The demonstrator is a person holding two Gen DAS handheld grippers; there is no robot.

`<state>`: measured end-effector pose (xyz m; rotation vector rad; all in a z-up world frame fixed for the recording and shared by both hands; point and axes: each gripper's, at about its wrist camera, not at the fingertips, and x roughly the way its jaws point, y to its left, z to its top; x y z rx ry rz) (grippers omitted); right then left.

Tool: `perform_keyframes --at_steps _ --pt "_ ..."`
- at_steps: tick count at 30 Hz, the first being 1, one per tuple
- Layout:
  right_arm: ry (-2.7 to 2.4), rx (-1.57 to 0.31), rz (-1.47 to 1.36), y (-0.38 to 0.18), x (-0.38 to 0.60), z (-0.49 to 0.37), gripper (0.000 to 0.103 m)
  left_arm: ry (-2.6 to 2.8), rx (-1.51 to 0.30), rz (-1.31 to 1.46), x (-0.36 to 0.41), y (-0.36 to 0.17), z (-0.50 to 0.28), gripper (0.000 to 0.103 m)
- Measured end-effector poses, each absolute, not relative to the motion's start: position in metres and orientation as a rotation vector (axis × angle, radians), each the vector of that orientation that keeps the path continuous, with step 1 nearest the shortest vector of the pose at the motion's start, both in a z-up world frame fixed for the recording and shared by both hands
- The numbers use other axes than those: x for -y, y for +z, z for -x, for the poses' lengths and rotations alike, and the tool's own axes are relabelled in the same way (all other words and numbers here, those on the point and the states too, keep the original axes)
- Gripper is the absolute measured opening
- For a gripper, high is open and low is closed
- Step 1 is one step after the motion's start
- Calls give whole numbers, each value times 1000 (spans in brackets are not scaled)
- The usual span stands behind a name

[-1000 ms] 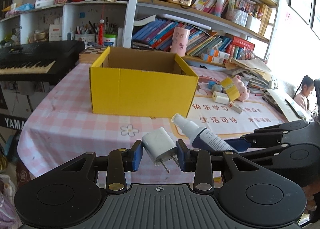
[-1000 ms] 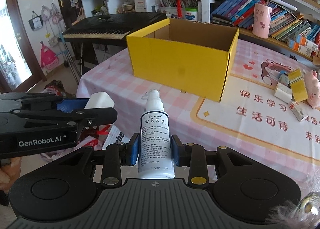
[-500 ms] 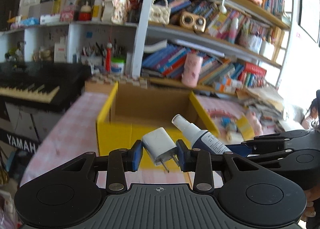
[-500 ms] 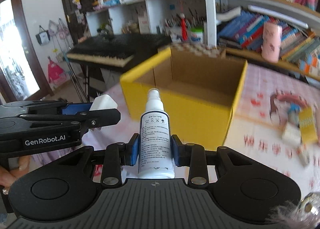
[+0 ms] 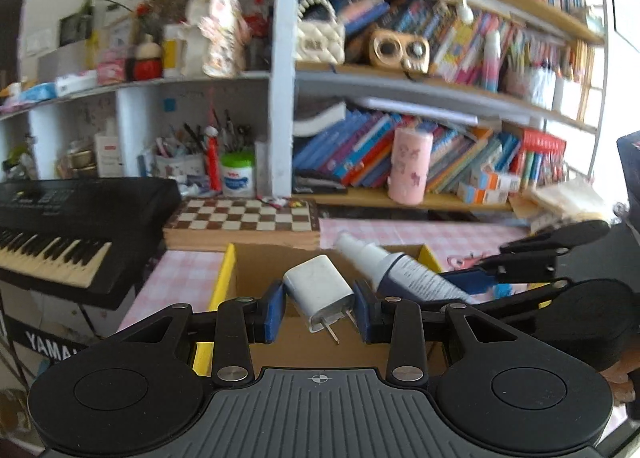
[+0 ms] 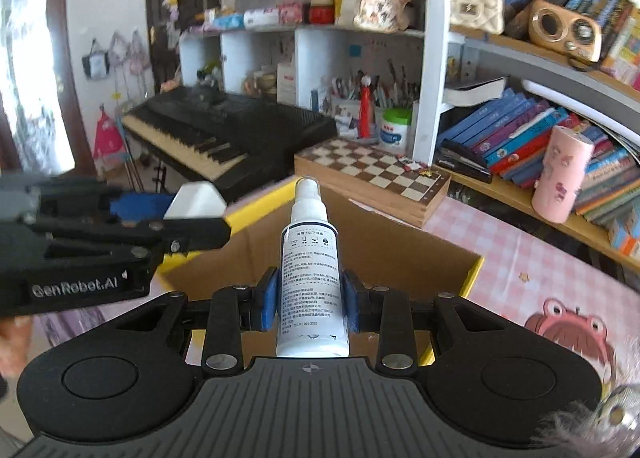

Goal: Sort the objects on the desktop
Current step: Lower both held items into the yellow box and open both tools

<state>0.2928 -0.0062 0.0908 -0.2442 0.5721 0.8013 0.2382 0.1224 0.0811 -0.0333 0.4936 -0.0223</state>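
Open yellow box lies clear below; chessboard crowds behind

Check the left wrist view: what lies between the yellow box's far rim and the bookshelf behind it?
In the left wrist view, a wooden chessboard lies just beyond the yellow box, with pink checked tablecloth to its right, before the bookshelf.
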Motion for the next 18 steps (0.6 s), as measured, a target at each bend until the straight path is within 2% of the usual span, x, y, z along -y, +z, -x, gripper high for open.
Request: perform_keyframes --at_steps 5,18 --pt "843 -647 361 67 -9 -337 30 -48 -605 -59 -120 62 -291 35" --pt "971 -765 762 20 -54 -400 30 -68 -852 -271 -111 23 -369 35"
